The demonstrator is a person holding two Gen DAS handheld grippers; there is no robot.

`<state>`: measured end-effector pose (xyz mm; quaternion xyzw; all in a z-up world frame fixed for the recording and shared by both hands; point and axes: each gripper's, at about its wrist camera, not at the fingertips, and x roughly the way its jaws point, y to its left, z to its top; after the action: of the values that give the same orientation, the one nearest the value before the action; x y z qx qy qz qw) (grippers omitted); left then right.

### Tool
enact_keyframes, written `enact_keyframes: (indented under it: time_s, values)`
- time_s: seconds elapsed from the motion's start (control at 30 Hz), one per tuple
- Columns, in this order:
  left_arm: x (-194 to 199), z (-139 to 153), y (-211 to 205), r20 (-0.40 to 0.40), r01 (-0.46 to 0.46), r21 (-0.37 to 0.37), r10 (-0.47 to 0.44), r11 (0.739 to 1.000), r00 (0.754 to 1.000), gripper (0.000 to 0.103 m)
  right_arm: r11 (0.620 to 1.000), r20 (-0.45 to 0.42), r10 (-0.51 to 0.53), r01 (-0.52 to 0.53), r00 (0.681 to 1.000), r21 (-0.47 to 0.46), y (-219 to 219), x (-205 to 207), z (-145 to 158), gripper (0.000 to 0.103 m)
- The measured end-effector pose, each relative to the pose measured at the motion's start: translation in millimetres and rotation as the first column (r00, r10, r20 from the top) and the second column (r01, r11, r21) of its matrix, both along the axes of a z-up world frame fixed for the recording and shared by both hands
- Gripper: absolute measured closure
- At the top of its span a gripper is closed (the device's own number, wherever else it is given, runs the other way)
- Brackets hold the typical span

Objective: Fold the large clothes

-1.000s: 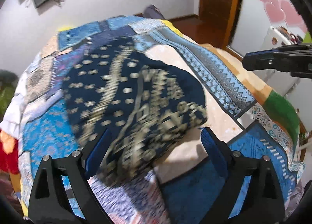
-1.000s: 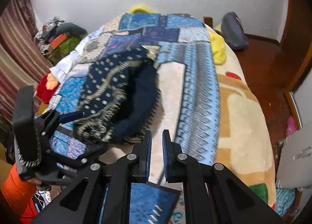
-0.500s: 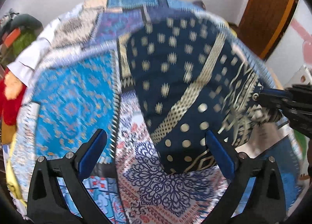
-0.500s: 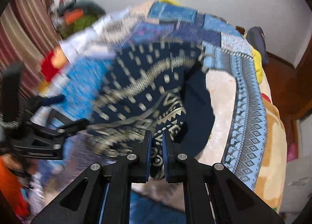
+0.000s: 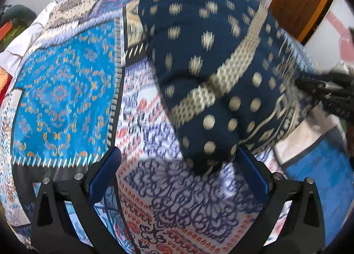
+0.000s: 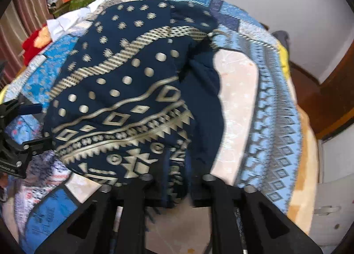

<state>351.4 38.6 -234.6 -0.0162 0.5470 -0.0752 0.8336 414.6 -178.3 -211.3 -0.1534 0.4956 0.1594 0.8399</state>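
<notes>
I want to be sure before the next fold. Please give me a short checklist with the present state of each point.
1. Left gripper released: ok. Its jaws stand wide and the pads press on nothing; the cloth's lower corner only reaches between them.
2. Right gripper released: not ok yet. Its jaws are opening, and the cloth's near edge is between the fingers.
3. Cloth lies on the bed: ok, it rests on the patchwork cover.
4. Fold is flat and even: not ok. The cloth looks bunched, with plain dark fabric showing on its right side.
5. Edges aligned: cannot tell, both views are blurred.
</notes>
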Motion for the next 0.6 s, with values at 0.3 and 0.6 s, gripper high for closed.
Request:
enact_keyframes:
  time_s: [0.3,0.6]
  values:
    - [-17.9,4.1,27.7,-0.005,-0.078,0.048,0.078,0.996,0.997,0.0,0.959,-0.159,-0.134,0.168,0.978,0.229,-79.3,6.6,4.1,0.004]
    - [-11.1,73.2,43.6,0.175,-0.107,0.129,0.084,0.986,0.981,0.0,0.959,-0.068,-0.053,0.07,0.996,0.275,-62.1,18.6,60.6,0.004]
